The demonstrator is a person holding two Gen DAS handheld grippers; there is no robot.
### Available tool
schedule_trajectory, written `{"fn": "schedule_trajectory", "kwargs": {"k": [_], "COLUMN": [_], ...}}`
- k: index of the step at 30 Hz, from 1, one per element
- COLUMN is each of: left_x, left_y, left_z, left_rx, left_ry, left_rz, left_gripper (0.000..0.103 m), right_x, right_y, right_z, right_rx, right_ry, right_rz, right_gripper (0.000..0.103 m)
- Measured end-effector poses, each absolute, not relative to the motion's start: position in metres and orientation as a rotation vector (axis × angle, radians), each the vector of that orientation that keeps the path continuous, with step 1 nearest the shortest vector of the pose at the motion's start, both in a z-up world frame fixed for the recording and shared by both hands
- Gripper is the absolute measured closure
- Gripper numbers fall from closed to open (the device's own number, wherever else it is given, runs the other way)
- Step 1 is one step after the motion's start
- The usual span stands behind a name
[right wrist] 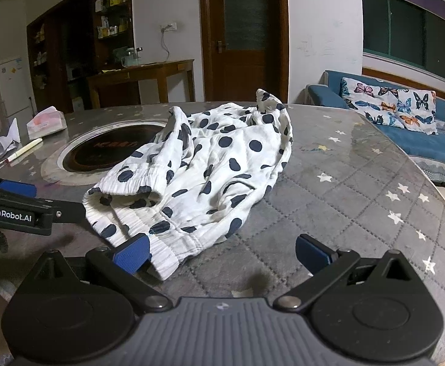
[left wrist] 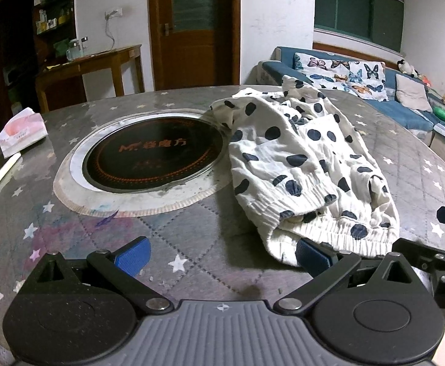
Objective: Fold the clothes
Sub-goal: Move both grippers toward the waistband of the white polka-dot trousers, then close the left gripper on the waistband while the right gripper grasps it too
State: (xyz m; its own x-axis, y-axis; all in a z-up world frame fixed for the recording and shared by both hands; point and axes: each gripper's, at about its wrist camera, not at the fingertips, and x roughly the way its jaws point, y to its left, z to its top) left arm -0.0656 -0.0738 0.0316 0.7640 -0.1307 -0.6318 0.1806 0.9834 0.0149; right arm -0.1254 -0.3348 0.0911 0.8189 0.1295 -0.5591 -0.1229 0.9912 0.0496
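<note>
Both tongs, left (left wrist: 222, 256) and right (right wrist: 222, 254), gape wide beside the spotted garment (right wrist: 198, 167), empty.

White garment (left wrist: 301, 164) with dark polka dots, probably shorts, lying crumpled and unfolded on the grey starred counter (left wrist: 192, 244), elastic waistband (right wrist: 161, 238) nearest the cameras, far end bunched up.

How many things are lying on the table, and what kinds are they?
Spotted clothes: 1
Tissue packs: 1
Pens: 1
Folded paper shapes: 1
Total: 4 things on the table. At the left edge of the right view there may be one more thin stick, too cut off to tell.
</note>
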Motion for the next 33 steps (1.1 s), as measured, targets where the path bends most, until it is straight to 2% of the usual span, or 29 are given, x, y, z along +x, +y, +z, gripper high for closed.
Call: {"fn": "schedule_trajectory", "kwargs": {"k": [33], "left_x": [-0.044], "left_y": [-0.095], "left_z": [0.039], "left_rx": [0.1], "left_ry": [0.673], "left_rz": [-0.228], "left_gripper": [0.0], "right_x": [-0.108], "right_y": [-0.33], "right_z": [0.091], "right_rx": [0.019], "right_ry": [0.612], "right_rz": [0.173], "right_gripper": [0.005]}}
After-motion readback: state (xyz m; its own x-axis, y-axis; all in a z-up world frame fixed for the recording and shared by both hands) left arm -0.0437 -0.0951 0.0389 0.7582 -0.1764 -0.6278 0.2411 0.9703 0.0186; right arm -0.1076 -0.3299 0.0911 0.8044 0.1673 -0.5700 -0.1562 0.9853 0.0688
